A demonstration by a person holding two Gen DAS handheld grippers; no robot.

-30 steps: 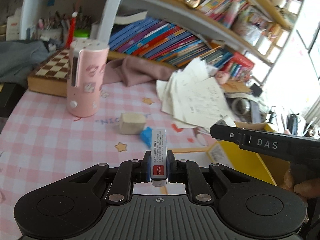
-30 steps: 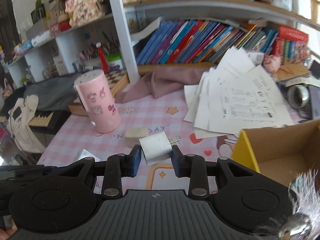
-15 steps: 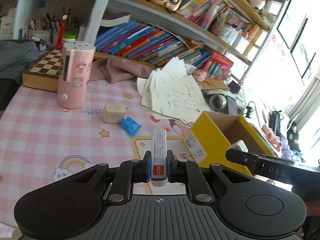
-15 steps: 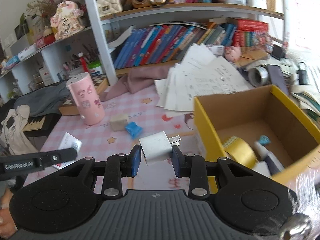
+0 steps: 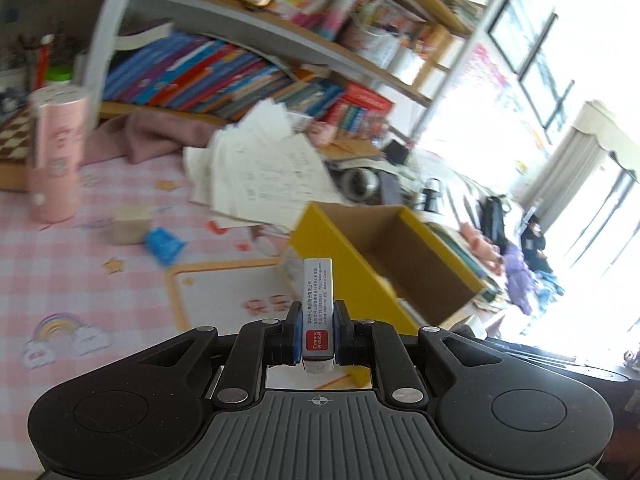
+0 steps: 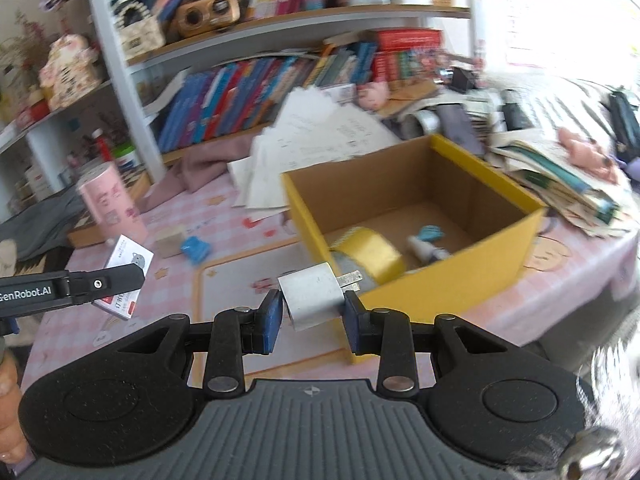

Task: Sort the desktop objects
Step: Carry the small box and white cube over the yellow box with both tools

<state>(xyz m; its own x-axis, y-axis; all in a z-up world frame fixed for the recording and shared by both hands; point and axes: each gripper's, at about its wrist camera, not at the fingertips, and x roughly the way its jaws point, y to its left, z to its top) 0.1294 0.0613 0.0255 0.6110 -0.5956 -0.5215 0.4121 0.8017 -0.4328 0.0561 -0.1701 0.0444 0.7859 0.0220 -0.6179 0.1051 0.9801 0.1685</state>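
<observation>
Left gripper (image 5: 317, 334): you hold it tilted downward over the pink checked table (image 5: 80, 288), aimed at the near corner of the yellow cardboard box (image 5: 352, 280); its body shows in the right wrist view as a black bar lettered "GenRobot.AI" at the left edge.
Left fingers (image 5: 294, 334): clenched on the small white staple box with a red label (image 5: 317, 312), which stands upright between the blue pads, its top end rising well above them.
Right gripper (image 6: 311, 318): you hold it pitched downward, just before the box's near yellow wall, its nose toward the open interior.
Right fingers (image 6: 272, 320): grasping the white square plug adapter (image 6: 310, 296); it sits tilted, its metal prongs pointing right toward the box.
Your left hand (image 6: 8, 412): only a few fingertips show at the lower left edge of the right wrist view.
Box contents: a roll of yellow tape (image 6: 370, 252) lies against the near wall; beside it a small white and blue item (image 6: 426, 242), too blurred to name.
Loose on the table: a beige block (image 6: 170, 240) and a crumpled blue scrap (image 6: 196, 248) just beside each other, left of the box; a tall pink cylindrical holder (image 6: 112, 206) further left.
Behind the box: a fan of white printed sheets (image 6: 320, 132) and a crumpled pink cloth (image 5: 152, 136), below a shelf of books.
</observation>
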